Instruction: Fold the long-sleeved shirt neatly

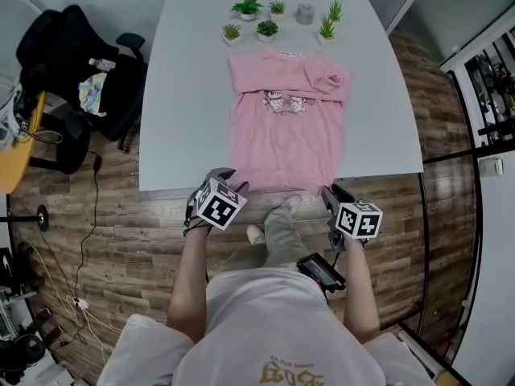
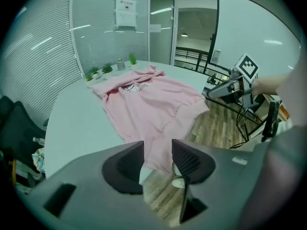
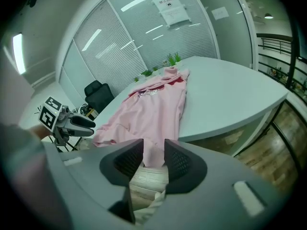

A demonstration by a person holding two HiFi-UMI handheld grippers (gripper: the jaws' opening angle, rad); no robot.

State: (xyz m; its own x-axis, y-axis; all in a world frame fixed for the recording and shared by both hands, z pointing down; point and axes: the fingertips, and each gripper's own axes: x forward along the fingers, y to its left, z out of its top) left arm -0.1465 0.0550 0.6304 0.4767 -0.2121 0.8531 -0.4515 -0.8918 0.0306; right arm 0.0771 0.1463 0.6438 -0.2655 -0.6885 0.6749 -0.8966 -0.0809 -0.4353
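Note:
A pink long-sleeved shirt (image 1: 286,127) lies flat on the white table (image 1: 185,95), sleeves folded across the chest and the hem hanging over the near edge. My left gripper (image 1: 229,180) is at the hem's left corner by the table edge. In the left gripper view its jaws (image 2: 157,153) stand apart, and the shirt (image 2: 148,99) hem shows in the gap just beyond them. My right gripper (image 1: 331,191) sits at the hem's right corner. In the right gripper view its jaws (image 3: 153,153) are apart too, with the hanging hem of the shirt (image 3: 153,104) in line with the gap.
Several small potted plants (image 1: 265,29) and a grey cup (image 1: 304,13) line the table's far edge. A black chair (image 1: 80,79) loaded with bags stands to the left. Wooden floor and the person's legs lie below the near edge.

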